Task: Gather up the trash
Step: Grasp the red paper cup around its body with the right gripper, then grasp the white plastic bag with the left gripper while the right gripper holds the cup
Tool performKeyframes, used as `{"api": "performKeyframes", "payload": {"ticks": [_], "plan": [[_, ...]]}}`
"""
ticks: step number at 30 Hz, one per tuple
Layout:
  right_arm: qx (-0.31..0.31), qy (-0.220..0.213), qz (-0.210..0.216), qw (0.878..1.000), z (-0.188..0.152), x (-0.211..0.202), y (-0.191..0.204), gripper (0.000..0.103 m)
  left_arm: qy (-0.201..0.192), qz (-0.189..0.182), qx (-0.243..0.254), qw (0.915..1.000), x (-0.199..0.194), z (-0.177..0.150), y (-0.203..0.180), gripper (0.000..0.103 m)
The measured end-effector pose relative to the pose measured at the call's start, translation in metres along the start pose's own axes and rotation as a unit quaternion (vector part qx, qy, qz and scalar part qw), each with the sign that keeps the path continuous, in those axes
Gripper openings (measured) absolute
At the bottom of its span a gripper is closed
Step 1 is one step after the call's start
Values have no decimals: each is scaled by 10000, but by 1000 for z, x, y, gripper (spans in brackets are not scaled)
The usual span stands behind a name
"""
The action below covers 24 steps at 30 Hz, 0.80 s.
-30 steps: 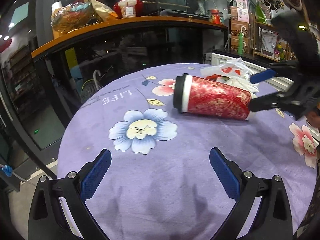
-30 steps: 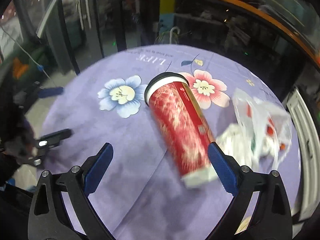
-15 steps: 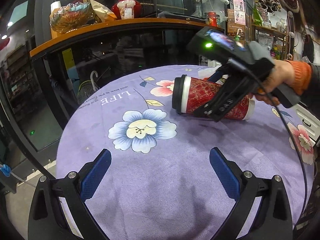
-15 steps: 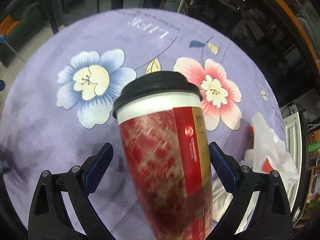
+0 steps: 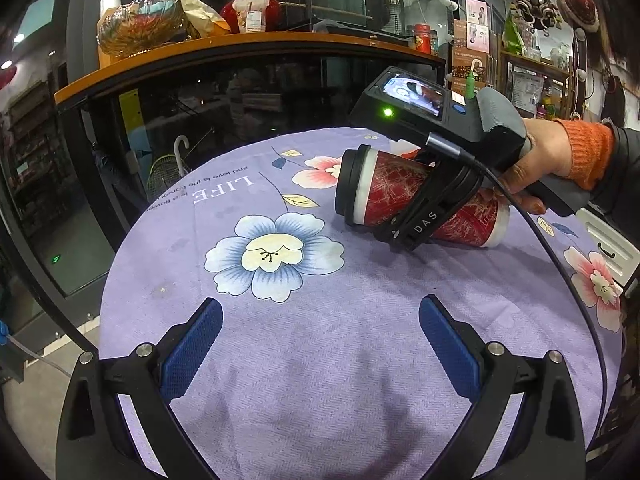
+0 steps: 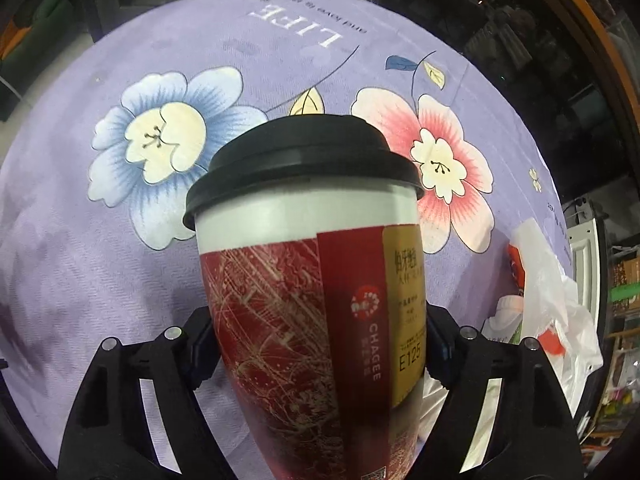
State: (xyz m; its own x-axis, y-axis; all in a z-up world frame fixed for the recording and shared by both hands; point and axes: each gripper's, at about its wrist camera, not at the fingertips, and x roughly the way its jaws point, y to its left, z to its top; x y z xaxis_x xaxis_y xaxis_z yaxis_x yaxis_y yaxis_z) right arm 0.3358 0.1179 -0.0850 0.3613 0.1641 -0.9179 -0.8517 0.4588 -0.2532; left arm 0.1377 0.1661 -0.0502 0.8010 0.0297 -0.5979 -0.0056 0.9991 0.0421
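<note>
A red paper cup (image 5: pixel 394 196) with a black lid lies on its side on the round purple flowered tablecloth (image 5: pixel 320 360). My right gripper (image 5: pixel 416 220) is shut on the cup's middle; in the right wrist view the cup (image 6: pixel 312 300) fills the space between the fingers (image 6: pixel 202 348), lid pointing away. My left gripper (image 5: pixel 320 344) is open and empty, low over the near part of the table, well short of the cup. A crumpled white plastic bag (image 6: pixel 548 308) lies beside the cup at the table's edge.
A dark glass counter with an orange top (image 5: pixel 240 48) stands behind the table, holding a wrapped basket, a red vase and a drink cup. Shelves of goods (image 5: pixel 520 60) line the back right. The table edge drops to the floor at left.
My right gripper moved in over the lying cup and shut its fingers on the cup's body. My left gripper stayed where it was, open.
</note>
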Motion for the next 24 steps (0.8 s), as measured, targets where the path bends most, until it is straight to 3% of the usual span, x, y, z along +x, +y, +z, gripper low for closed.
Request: {"api": "performKeyframes", "payload": {"ticks": [11, 16, 21, 24], "plan": [[643, -1200, 179, 9905, -48, -67, 0, 79, 126, -212, -173, 9995, 8, 6, -4, 97], [1237, -1866, 212, 9744, -96, -106, -14, 78, 210, -347, -136, 9991, 20, 16, -16, 97], [1766, -2256, 189, 9579, -144, -132, -29, 78, 445, -842, -399, 9947, 42, 38, -27, 97], [1919, -2459, 112, 9500, -167, -146, -33, 78, 474, -876, -466, 9939, 58, 55, -39, 97]]}}
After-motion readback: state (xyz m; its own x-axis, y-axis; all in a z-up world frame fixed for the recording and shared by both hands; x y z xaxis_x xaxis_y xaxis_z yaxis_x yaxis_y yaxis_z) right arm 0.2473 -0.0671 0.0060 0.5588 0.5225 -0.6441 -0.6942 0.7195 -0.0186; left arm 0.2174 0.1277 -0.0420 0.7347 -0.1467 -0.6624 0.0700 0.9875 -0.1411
